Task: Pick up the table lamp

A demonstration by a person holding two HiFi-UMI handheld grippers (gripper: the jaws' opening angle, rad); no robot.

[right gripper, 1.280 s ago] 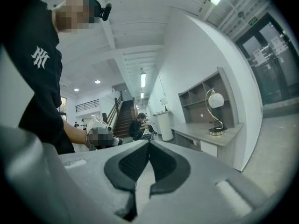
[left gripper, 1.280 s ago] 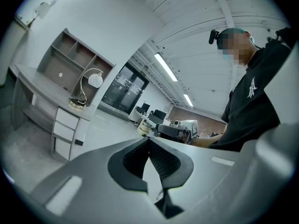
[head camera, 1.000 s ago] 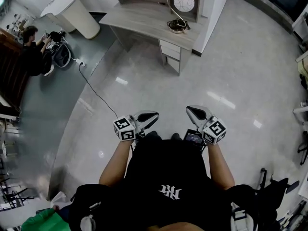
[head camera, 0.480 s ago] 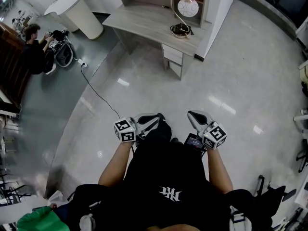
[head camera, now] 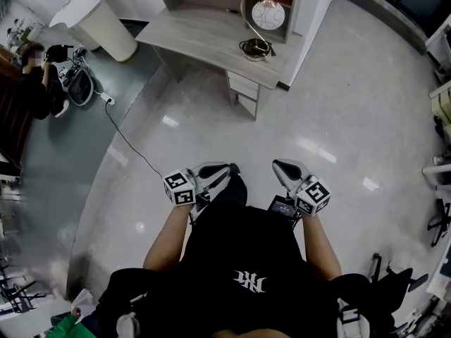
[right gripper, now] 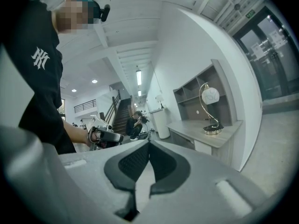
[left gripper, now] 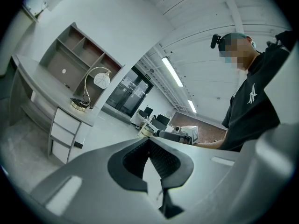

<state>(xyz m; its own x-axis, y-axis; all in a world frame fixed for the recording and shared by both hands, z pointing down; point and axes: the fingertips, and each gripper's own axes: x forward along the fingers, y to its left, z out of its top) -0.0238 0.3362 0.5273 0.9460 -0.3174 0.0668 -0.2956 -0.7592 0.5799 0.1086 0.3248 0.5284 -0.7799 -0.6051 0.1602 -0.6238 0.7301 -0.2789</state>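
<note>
Hand-held grippers (head camera: 226, 168) (head camera: 276, 163) hang closed, well apart from table lamp (head camera: 268, 14).

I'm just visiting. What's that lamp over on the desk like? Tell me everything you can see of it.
The lamp stands upright near the right end of the desk, as the head view shows it, in front of an open shelf unit. It has a round, shiny, brass-looking base, a thin golden stem that rises and arches over, and a white ball shade hanging under the arch. It does not seem lit. Only its base rests on the desk; nothing else touches it.
</note>
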